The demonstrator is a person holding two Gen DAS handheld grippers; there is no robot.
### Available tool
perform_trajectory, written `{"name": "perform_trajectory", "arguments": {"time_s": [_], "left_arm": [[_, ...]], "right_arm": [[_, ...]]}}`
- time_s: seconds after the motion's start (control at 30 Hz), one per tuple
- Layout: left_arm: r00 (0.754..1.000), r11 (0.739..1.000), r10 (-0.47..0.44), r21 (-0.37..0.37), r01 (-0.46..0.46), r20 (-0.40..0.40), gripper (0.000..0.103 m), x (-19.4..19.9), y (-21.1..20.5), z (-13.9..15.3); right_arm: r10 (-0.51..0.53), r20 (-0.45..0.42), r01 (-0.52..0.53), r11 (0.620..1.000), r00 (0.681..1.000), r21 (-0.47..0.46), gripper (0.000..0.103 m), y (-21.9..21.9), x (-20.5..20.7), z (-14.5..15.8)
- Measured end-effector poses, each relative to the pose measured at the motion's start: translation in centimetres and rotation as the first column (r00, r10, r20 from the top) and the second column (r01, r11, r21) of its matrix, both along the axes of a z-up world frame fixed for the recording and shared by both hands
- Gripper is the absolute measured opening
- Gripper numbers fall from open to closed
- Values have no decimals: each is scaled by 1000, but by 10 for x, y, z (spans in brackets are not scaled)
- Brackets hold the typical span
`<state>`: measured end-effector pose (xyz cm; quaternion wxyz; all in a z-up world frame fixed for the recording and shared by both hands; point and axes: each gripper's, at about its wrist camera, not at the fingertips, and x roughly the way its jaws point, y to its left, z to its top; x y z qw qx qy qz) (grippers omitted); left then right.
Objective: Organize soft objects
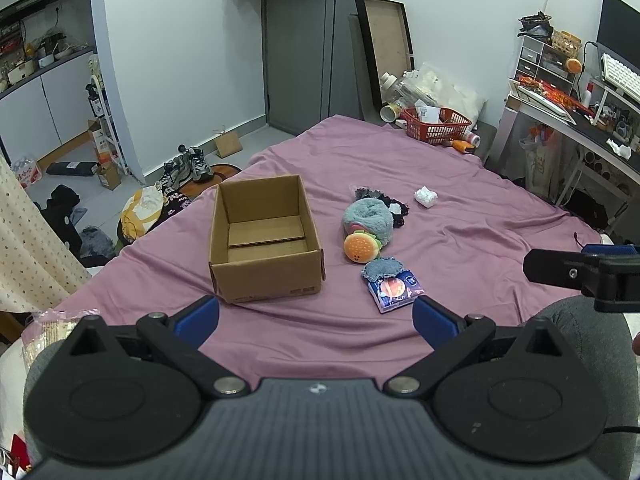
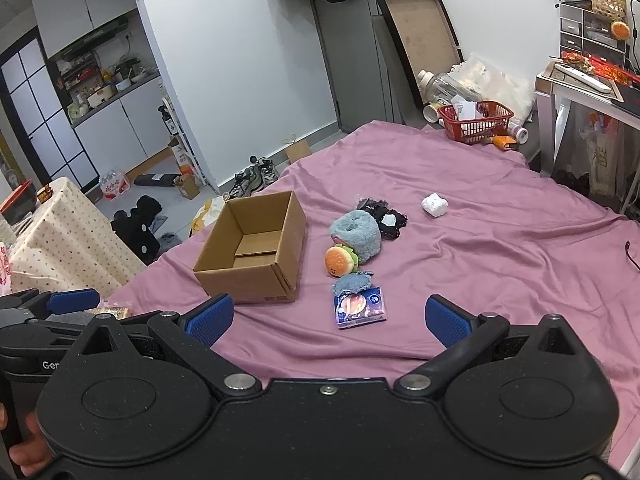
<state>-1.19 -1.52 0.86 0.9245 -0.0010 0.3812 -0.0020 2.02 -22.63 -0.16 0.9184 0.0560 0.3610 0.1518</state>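
An empty open cardboard box (image 1: pixel 264 240) (image 2: pixel 252 248) stands on the purple bed sheet (image 1: pixel 460 208) (image 2: pixel 480 220). To its right lie a fluffy blue plush (image 1: pixel 368 216) (image 2: pixel 356 232), a burger plush (image 1: pixel 361 247) (image 2: pixel 340 260), a denim patch (image 1: pixel 382 269) (image 2: pixel 351 283), a tissue pack (image 1: pixel 396 287) (image 2: pixel 360 306), a black lace cloth (image 1: pixel 396 210) (image 2: pixel 386 216) and a white wad (image 1: pixel 426 197) (image 2: pixel 434 204). My left gripper (image 1: pixel 316 318) hovers open near the bed's front edge, holding nothing. My right gripper (image 2: pixel 328 318) is open too, just short of the tissue pack.
A red basket (image 1: pixel 438 124) (image 2: pixel 476 120) with bottles beside it sits at the bed's far end. A desk (image 1: pixel 580 120) stands at the right. Shoes (image 1: pixel 188 168), bags and clothes litter the floor left of the bed. A dotted tablecloth (image 2: pixel 68 236) is at the left.
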Motion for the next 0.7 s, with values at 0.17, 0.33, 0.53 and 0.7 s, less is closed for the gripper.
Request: {"name": "perform_trajectory", "arguments": {"time_s": [0.17,0.33,0.53,0.7], "left_arm": [[1000,1000,1,-1,-1,3,102,-1,1,1],[1000,1000,8,-5,-8,-3,102,2,4,2],[1000,1000,9,-5,-9,-3,102,2,5,2],[1000,1000,7,-6,-7,-2,102,2,5,2]], "right_arm": [[2,4,-2,1000,1000,1,103,0,-2,0],[-3,-2,3,1000,1000,2,103,-2,0,-1],[-6,0,6,1000,1000,5,103,-3,0,0],[-7,1,7,1000,1000,6,103,-4,0,0]]}}
